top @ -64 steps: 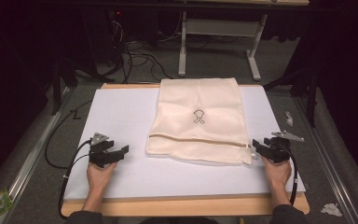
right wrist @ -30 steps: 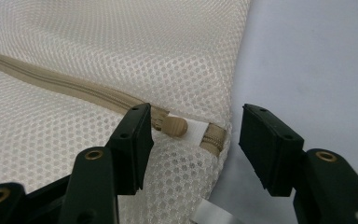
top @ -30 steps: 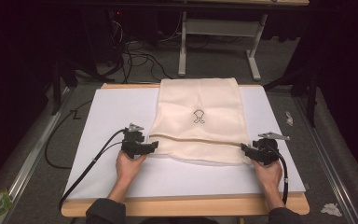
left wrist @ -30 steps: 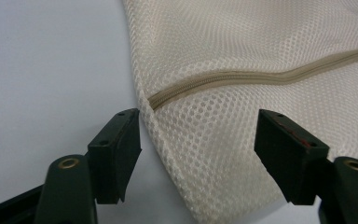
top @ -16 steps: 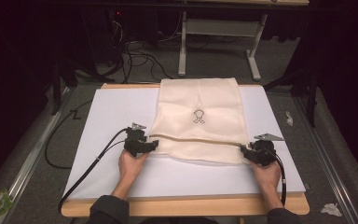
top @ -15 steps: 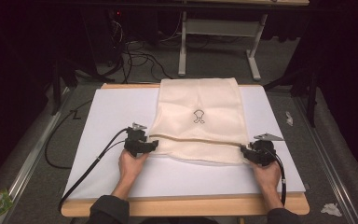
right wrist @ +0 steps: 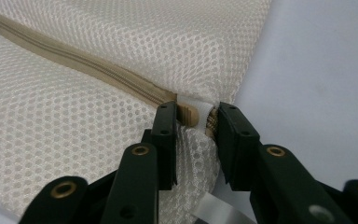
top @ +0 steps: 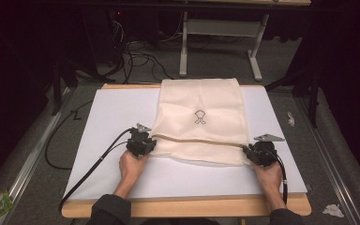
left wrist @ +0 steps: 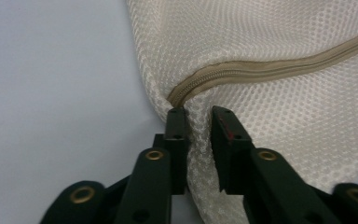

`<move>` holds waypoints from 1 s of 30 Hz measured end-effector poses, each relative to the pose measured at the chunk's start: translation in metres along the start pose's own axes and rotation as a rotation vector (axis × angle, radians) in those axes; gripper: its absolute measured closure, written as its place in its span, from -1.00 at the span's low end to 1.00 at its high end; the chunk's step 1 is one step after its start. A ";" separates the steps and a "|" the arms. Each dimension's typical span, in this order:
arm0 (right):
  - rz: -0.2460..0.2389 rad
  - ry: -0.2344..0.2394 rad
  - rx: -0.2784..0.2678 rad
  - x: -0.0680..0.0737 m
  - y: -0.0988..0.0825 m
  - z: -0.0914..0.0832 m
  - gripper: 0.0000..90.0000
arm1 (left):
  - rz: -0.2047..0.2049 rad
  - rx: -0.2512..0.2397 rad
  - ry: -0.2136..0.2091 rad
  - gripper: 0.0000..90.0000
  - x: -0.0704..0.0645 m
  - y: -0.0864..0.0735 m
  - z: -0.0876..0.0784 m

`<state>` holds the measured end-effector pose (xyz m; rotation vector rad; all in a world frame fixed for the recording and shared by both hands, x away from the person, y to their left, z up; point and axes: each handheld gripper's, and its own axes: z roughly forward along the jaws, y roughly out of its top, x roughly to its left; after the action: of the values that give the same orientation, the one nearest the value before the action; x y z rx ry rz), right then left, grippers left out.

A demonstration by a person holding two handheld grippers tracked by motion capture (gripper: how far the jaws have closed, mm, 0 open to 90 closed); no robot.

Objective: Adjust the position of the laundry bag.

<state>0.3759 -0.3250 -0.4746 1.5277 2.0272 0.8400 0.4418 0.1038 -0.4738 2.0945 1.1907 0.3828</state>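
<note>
Both grippers have come inward from the board's open corners to the near edge of the cream mesh laundry bag, which lies flat on the white board with its far end at the table's back edge. Left gripper — jaws pinching the mesh at the bag's corner, just below the end of the tan zipper. Right gripper — jaws set either side of the zipper's other end, a narrow gap between them; whether they grip, I cannot tell.
</note>
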 end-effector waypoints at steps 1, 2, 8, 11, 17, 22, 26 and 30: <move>-0.006 0.007 -0.003 0.000 0.000 0.000 0.65 | -0.003 -0.004 -0.012 0.86 0.001 0.000 0.001; -0.008 0.013 -0.006 -0.001 0.000 0.000 0.67 | -0.001 -0.004 -0.016 0.88 0.001 0.000 0.000; -0.013 0.027 -0.031 -0.001 0.001 -0.002 0.77 | 0.008 -0.016 -0.023 0.91 0.003 0.001 -0.003; -0.025 0.029 -0.036 0.001 0.004 -0.004 0.78 | 0.019 -0.027 -0.028 0.91 0.003 0.001 -0.008; -0.042 0.060 -0.040 0.009 0.007 -0.006 0.79 | 0.015 -0.042 -0.031 0.90 0.010 -0.004 -0.025; -0.046 0.106 -0.042 0.016 0.007 -0.006 0.79 | 0.005 -0.042 -0.033 0.90 0.015 -0.012 -0.035; -0.054 0.120 -0.045 0.022 0.007 -0.008 0.79 | 0.013 -0.048 -0.024 0.90 0.016 -0.019 -0.046; -0.054 0.143 -0.049 0.029 0.006 -0.011 0.79 | 0.004 -0.050 -0.033 0.89 0.018 -0.023 -0.054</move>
<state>0.3641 -0.2985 -0.4625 1.4160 2.1214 0.9952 0.4068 0.1497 -0.4525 2.0525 1.1470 0.3752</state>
